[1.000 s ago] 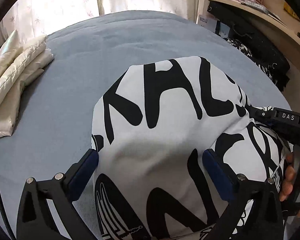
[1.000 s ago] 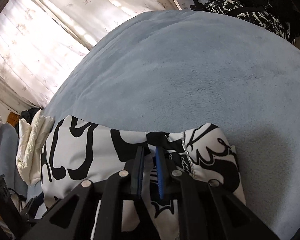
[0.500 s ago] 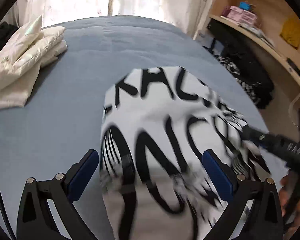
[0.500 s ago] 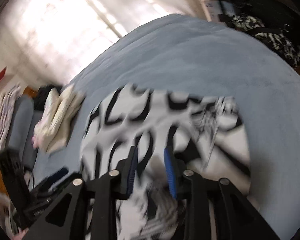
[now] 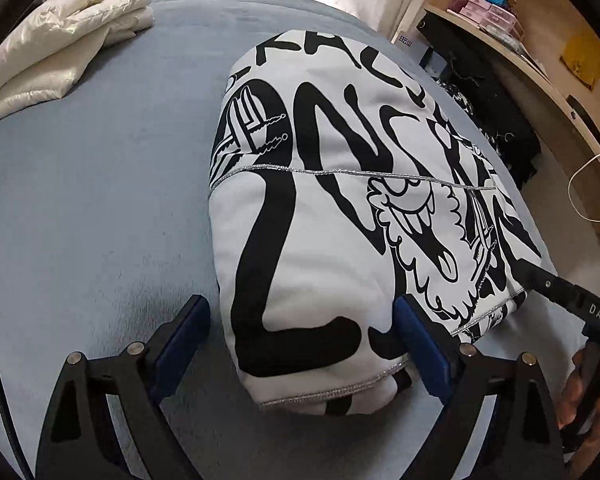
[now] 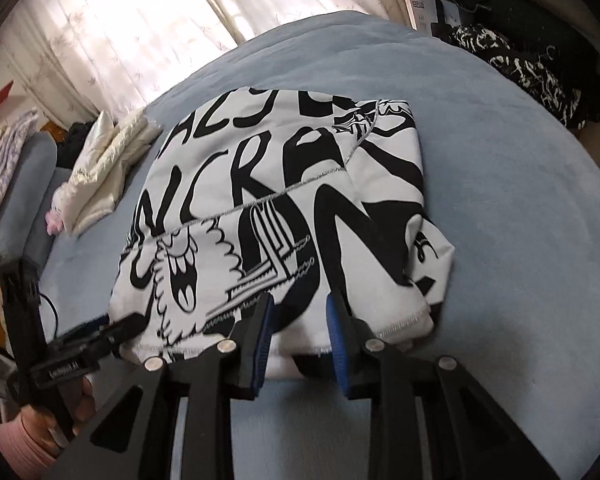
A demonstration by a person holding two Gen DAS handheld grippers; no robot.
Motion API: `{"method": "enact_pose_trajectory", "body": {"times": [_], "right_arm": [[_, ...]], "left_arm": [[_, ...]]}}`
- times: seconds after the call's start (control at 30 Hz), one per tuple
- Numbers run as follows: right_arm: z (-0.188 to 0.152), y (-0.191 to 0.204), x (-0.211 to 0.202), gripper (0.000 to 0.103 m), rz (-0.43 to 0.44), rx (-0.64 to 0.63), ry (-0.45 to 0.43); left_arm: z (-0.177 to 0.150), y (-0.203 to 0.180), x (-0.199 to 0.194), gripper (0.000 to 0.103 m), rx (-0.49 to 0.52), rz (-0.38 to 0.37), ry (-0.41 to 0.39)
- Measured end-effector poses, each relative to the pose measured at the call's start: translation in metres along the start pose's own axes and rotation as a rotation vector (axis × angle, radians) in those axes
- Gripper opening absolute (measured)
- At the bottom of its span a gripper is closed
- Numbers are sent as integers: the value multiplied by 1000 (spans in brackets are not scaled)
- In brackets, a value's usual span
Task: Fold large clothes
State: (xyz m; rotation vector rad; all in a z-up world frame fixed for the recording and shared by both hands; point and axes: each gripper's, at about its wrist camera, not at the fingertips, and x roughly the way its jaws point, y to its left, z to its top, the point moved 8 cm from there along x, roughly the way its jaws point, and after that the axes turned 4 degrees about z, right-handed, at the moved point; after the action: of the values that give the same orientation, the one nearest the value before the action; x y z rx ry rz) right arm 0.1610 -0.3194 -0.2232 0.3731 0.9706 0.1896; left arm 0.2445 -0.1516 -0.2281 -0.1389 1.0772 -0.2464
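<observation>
Black gripper [image 5: 302, 344] frames, blue pads (silver screws)

Daylight through sheer curtains [image 6: 140, 28] at the far side, blown out to white glare. Bed [image 5: 100, 200] evenly lit, soft shadows under the folded garment [image 5: 340, 220]. Both views sharp; fisheye bends the edges, dark vignette in the corners.

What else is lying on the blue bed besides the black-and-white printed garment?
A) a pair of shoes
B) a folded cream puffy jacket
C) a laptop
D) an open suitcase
B: a folded cream puffy jacket lies on the blue bed, apart from the black-and-white garment; the right wrist view shows it too, and no suitcase, shoes or laptop appear on the bed.
</observation>
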Motion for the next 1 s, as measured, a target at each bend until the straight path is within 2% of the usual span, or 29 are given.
{"method": "enact_pose_trajectory", "body": {"times": [0.17, 0.23, 0.3, 0.4, 0.53, 0.67, 0.83, 0.93, 1.0], "right_arm": [[-1, 4, -11, 30, -22, -8, 24], [-1, 5, -16, 34, -17, -5, 34], [-1, 6, -22, 48, -7, 7, 42], [0, 5, -31, 61, -4, 11, 44], [6, 5, -43, 63, -3, 18, 50], [12, -1, -48, 82, 6, 39, 69], [25, -19, -43, 84, -12, 59, 97], [33, -33, -30, 84, 21, 93, 122], [39, -44, -18, 84, 38, 121, 140]], "left_arm": [[1, 3, -14, 92, -10, -6, -1], [2, 8, -21, 92, -26, -6, -3], [1, 13, -32, 92, -46, -5, -20], [5, 17, -47, 92, -65, -12, -45], [10, 20, -61, 93, -81, -24, -41], [18, 21, -73, 93, -119, -73, -46], [30, 24, -69, 93, -126, -98, -30], [38, 34, -54, 93, -134, -61, -7], [42, 40, -41, 93, -170, -66, 17]]}}
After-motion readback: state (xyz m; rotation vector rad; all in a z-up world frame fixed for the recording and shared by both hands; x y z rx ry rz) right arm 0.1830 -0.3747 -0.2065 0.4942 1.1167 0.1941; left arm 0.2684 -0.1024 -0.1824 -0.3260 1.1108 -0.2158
